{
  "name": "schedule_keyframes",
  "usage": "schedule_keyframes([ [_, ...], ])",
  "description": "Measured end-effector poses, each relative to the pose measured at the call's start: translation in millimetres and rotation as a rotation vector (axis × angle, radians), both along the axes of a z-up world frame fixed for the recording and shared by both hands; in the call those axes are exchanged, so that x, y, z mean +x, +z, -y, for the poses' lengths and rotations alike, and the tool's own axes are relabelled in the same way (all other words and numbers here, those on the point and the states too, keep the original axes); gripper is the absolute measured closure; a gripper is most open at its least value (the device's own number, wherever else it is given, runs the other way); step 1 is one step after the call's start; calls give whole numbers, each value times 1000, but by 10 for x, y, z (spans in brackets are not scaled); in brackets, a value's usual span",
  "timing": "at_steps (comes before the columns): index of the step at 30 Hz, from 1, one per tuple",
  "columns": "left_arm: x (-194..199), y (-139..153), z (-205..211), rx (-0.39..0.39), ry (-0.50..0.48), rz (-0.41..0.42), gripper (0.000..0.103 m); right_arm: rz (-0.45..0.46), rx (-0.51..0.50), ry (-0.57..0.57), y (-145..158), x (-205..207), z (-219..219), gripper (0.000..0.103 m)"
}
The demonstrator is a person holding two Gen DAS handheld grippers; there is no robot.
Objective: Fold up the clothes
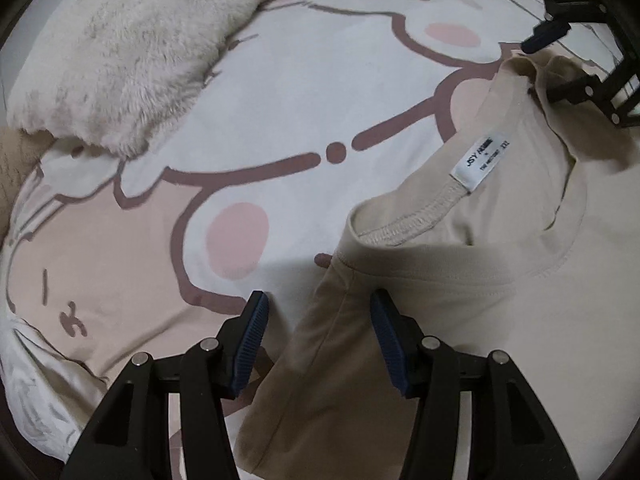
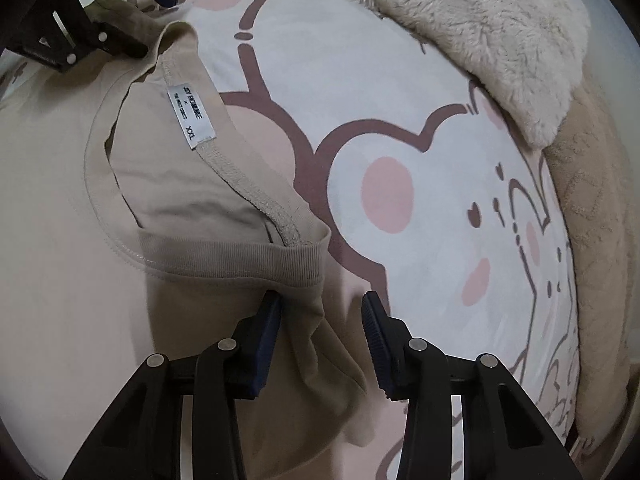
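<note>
A beige T-shirt (image 1: 500, 300) lies on the bed with its collar and white size label (image 1: 478, 162) facing up. My left gripper (image 1: 318, 308) is open, its jaws on either side of the shirt's shoulder edge by the collar. In the right wrist view the same shirt (image 2: 80, 280) and label (image 2: 190, 116) show at the left. My right gripper (image 2: 322, 312) is open around the other shoulder edge beside the ribbed collar (image 2: 240, 258). Each gripper also shows in the other's view: the right one (image 1: 560, 44) at the top right, the left one (image 2: 120, 12) at the top left.
The bed sheet (image 1: 280, 92) is white and pink with brown cartoon bear outlines; it also shows in the right wrist view (image 2: 420, 92). A fluffy cream blanket (image 1: 140, 40) lies at the far side of the bed, also in the right wrist view (image 2: 480, 32).
</note>
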State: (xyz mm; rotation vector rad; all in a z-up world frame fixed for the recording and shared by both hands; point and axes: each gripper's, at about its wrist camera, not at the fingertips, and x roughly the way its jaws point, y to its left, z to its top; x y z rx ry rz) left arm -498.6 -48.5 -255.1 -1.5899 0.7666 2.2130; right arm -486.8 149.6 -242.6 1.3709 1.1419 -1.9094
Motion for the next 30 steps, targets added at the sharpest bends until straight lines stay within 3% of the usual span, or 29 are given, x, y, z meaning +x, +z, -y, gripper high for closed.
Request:
schedule_keyframes([
  [2,-72,-11,54,20,55,41,49,4,-8,-5,-34,-5,-14,61],
  [4,-139,-28,94,17,116,68,37,0,-9,-29,-53,-6,-17,61],
  [5,-160,-42,99,7,138,76,37,-3,-9,-46,-62,-4,-15,61],
  [8,-112,-47,17,-50,118,37,37,-11,1,-74,-83,29,23,61],
  [9,-60,-43,-11,-41,103,23,43,-15,8,-74,-88,51,49,61],
  [10,-5,-39,-39,-29,88,10,64,-18,15,-74,-93,74,74,71],
  [11,49,-34,-67,-18,72,-3,73,-33,27,-69,-108,121,110,86],
  [13,194,-53,-142,-38,41,-74,89,-102,66,-40,-172,297,214,92],
  [17,376,-9,-168,-41,77,-188,98,-261,155,13,-278,560,337,96],
  [21,560,221,-160,-29,81,-287,98,-280,46,-92,91,538,194,96],
  [24,739,476,-188,-28,60,-356,98,-328,14,-91,391,701,148,96],
  [30,1363,1088,-238,-5,16,-473,98,-464,-13,-32,1011,1463,83,96],
])
